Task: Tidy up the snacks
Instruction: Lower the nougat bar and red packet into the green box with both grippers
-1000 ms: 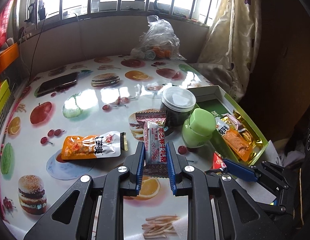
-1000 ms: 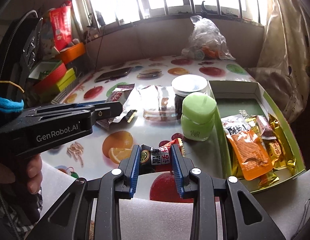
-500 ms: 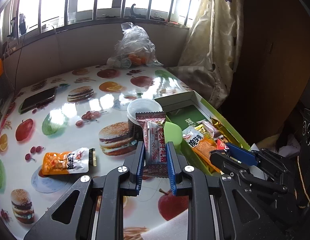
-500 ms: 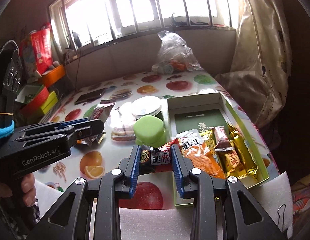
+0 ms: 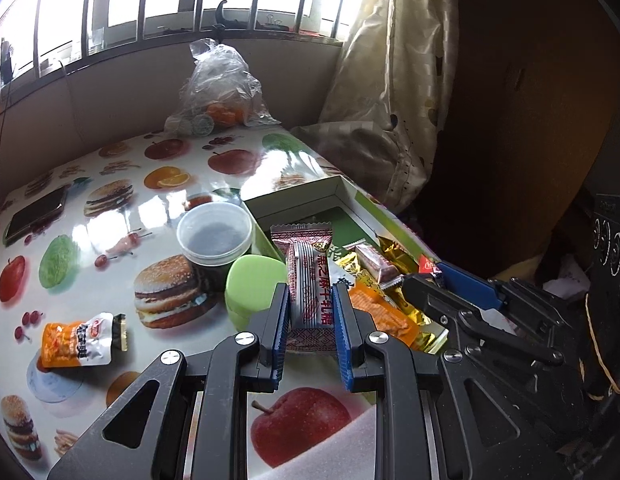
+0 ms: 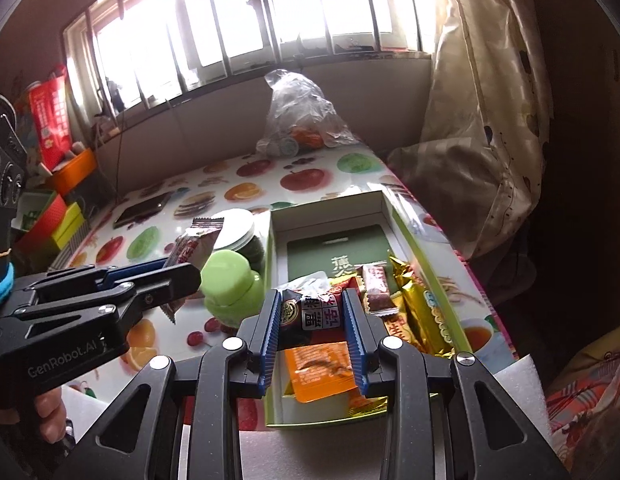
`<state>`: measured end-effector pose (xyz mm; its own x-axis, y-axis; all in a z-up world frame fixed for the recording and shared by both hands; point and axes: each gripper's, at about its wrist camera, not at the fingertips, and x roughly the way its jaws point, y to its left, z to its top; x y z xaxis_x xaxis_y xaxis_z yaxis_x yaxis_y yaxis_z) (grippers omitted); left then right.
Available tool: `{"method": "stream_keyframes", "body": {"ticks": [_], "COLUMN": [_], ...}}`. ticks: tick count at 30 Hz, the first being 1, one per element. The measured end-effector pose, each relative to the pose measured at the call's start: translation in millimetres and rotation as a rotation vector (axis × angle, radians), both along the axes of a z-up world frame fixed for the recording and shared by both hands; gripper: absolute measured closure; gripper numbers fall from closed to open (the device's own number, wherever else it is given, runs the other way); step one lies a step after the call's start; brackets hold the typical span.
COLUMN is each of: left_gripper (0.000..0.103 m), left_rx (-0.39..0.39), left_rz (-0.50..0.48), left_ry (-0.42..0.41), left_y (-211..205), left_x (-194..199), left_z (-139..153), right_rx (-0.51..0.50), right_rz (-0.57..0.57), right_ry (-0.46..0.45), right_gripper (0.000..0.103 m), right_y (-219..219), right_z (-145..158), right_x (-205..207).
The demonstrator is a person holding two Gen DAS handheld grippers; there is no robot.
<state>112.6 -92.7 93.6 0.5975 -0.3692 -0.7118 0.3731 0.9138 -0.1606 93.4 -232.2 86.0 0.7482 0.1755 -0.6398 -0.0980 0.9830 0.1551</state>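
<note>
Left gripper pinches a candy bar, right gripper clamps a packet; crowding the box risks collision.

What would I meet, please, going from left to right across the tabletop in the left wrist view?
Orange snack pouch → clear-lidded dark jar → green-lidded jar → red-and-white candy bar held in the left claw → green snack box → right claw.

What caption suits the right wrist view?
Right gripper holds a dark snack packet above the green box of snacks.
</note>
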Motion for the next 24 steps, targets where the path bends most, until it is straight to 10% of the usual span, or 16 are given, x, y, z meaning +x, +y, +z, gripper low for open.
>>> {"method": "stream_keyframes", "body": {"ticks": [24], "left_gripper": [0.081], "left_rx": [0.06], "left_rz": [-0.065], "left_ry": [0.062], "left_y": [-50], "left_x": [17], "left_z": [-34], "right_rx": [-0.025], "right_rz": [-0.07], "right_ry": [0.093], "right_gripper": [0.073], "right_y": [-47], "right_z": [-38], "right_x": [34]}}
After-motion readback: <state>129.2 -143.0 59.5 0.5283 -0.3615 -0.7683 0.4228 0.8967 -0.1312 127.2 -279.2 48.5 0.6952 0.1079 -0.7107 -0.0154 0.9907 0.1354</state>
